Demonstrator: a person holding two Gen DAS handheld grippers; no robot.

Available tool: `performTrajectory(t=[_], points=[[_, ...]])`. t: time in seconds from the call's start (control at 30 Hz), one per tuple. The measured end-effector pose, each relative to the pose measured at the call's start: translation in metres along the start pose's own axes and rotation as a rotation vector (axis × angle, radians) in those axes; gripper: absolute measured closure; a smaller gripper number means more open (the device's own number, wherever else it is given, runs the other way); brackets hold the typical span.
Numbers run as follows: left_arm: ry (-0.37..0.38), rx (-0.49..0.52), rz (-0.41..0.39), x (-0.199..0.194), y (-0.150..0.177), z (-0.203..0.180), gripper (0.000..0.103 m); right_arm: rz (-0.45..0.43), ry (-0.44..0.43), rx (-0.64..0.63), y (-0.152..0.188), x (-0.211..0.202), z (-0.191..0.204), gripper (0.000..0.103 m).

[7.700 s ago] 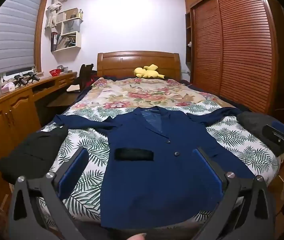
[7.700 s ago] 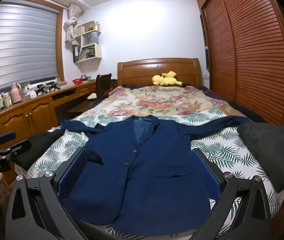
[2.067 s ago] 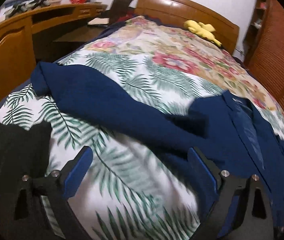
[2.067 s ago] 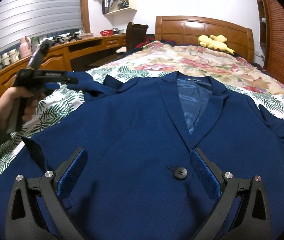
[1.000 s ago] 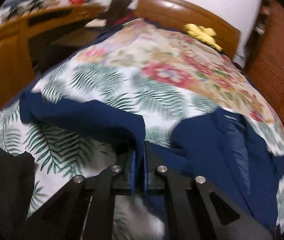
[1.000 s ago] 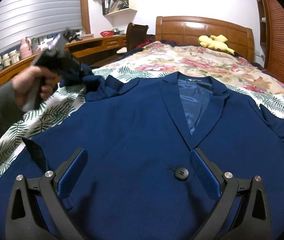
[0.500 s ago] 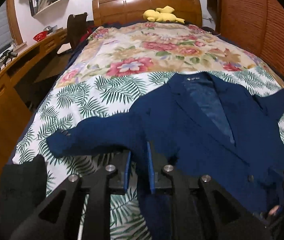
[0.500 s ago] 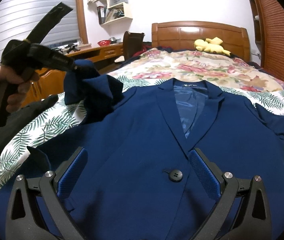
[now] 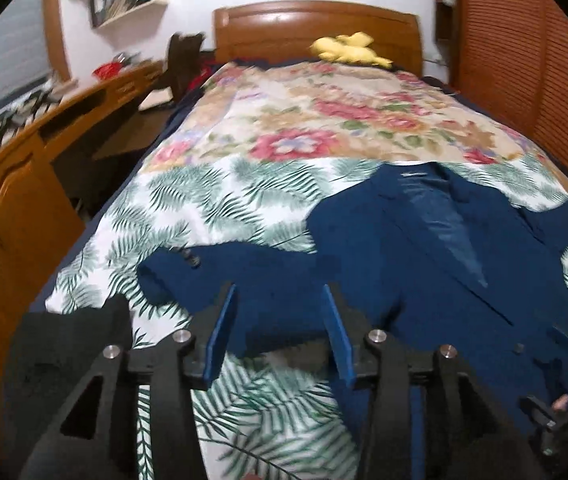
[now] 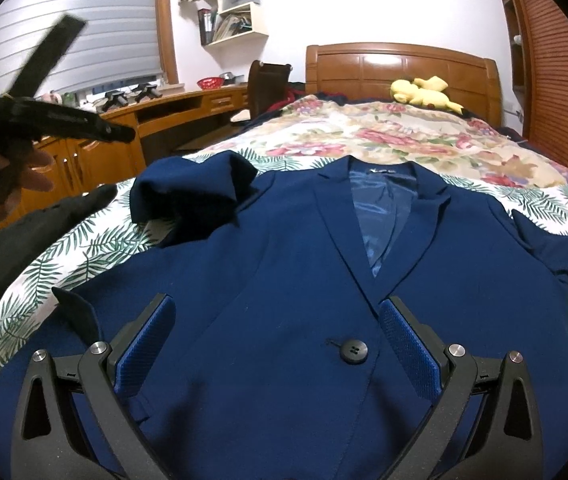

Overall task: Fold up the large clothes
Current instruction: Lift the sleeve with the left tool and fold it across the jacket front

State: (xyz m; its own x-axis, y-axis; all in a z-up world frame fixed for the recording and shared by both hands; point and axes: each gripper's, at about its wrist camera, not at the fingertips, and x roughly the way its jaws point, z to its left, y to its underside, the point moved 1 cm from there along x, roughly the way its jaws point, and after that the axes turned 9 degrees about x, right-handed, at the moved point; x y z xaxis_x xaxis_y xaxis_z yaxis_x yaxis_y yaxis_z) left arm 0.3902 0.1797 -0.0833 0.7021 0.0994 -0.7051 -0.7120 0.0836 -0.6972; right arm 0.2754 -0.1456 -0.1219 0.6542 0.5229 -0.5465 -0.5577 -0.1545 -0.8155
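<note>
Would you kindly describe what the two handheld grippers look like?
Both are alike. The right gripper has two black, speckled plastic fingers with triangular cut-outs, silver pivot bolts and textured blue pads. The left gripper shows the same black linkage, silver bolts and blue pads. From the side, the left has a black pistol-style handle. No cables visible.

The jacket [image 10: 284, 280] lies on the bed [image 10: 383, 136], plush toy [image 10: 423, 90] behind it.
</note>
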Motion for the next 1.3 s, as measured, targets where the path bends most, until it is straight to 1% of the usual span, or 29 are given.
performTrajectory(t=[0.13, 0.27, 0.47, 0.63, 0.7, 0.8, 0.83, 0.87, 0.9, 0.97, 1.03, 1.1, 1.23, 1.3], points=[[-0.031, -0.075, 0.046, 0.038, 0.015, 0.029, 0.059, 0.0, 0.0, 0.0, 0.0, 0.0, 0.001, 0.0], [-0.027, -0.15, 0.077, 0.07, 0.025, 0.054, 0.059, 0.007, 0.0, -0.005, 0.0, 0.001, 0.002, 0.0], [-0.034, -0.218, 0.119, 0.109, 0.037, 0.074, 0.059, 0.02, 0.001, -0.014, 0.0, 0.003, 0.003, 0.0], [-0.036, -0.299, 0.151, 0.131, 0.045, 0.086, 0.059, 0.024, 0.001, -0.014, 0.0, 0.004, 0.005, 0.0], [-0.027, -0.314, 0.147, 0.135, 0.047, 0.089, 0.059, 0.025, 0.0, -0.014, 0.0, 0.005, 0.005, 0.0], [-0.035, -0.3, 0.132, 0.136, 0.046, 0.088, 0.059, 0.026, 0.0, -0.014, 0.0, 0.005, 0.005, 0.0], [-0.031, -0.282, 0.132, 0.137, 0.044, 0.086, 0.068, 0.026, 0.0, -0.014, 0.0, 0.005, 0.005, 0.0], [-0.025, -0.27, 0.141, 0.138, 0.043, 0.085, 0.089, 0.026, -0.001, -0.014, 0.0, 0.005, 0.005, 0.0], [-0.029, -0.257, 0.154, 0.139, 0.041, 0.083, 0.095, 0.026, 0.0, -0.014, 0.0, 0.005, 0.005, 0.0], [-0.035, -0.245, 0.143, 0.135, 0.035, 0.08, 0.103, 0.027, 0.0, -0.016, 0.0, 0.005, 0.006, 0.0], [-0.058, -0.205, 0.109, 0.124, 0.026, 0.074, 0.103, 0.026, 0.0, -0.016, 0.0, 0.005, 0.006, 0.0], [-0.07, -0.186, 0.077, 0.112, 0.018, 0.069, 0.103, 0.025, 0.0, -0.016, 0.0, 0.005, 0.006, 0.0], [-0.047, -0.128, -0.017, 0.066, -0.006, 0.043, 0.103, 0.024, 0.0, -0.016, 0.001, 0.005, 0.008, 0.0], [-0.034, -0.096, -0.047, 0.044, -0.016, 0.029, 0.103, 0.016, -0.002, -0.011, 0.001, 0.003, 0.007, 0.0]])
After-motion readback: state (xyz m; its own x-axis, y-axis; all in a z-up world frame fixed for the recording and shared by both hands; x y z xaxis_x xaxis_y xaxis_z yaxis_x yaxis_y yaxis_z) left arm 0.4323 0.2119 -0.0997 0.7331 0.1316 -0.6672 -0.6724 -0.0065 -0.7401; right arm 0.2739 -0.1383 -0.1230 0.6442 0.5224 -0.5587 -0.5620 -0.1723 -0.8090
